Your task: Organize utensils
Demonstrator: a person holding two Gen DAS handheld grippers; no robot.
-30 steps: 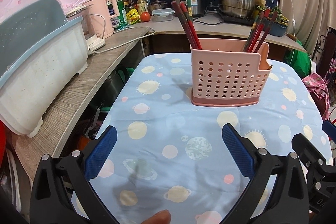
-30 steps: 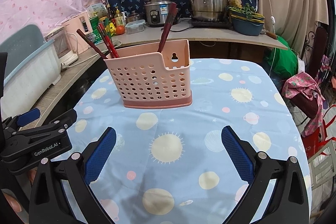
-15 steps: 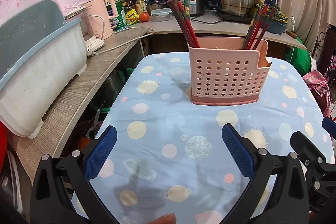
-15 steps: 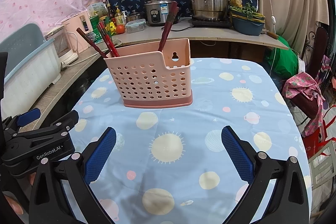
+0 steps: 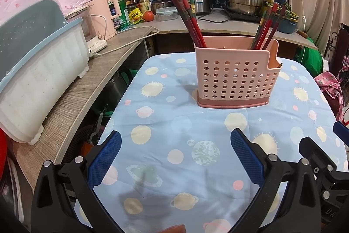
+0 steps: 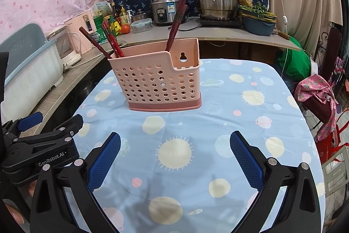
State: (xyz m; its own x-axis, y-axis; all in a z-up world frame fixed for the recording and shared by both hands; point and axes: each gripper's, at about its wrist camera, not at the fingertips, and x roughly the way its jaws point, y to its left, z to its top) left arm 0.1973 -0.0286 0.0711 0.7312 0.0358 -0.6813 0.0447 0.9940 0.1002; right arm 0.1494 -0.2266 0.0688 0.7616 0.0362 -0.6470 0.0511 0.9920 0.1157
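From the left wrist we see our left claw (image 5: pixel 174 145) spread wide and empty above the worktop (image 5: pixel 196 130); the pink holder (image 5: pixel 236 78) stands ahead, red chopsticks (image 5: pixel 192 21) split between its two ends. From the right wrist, our right claw (image 6: pixel 174 146) gapes wide too, holding nothing; we judge sorting unfinished; next we must reach a leaning stick.

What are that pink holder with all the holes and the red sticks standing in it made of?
The pink perforated utensil holder looks like moulded plastic with a smooth matte finish: even punched holes, thin walls, rounded rim. The dark red chopsticks seem to be lacquered wood or possibly plastic; their glossy painted surface hides which it is.
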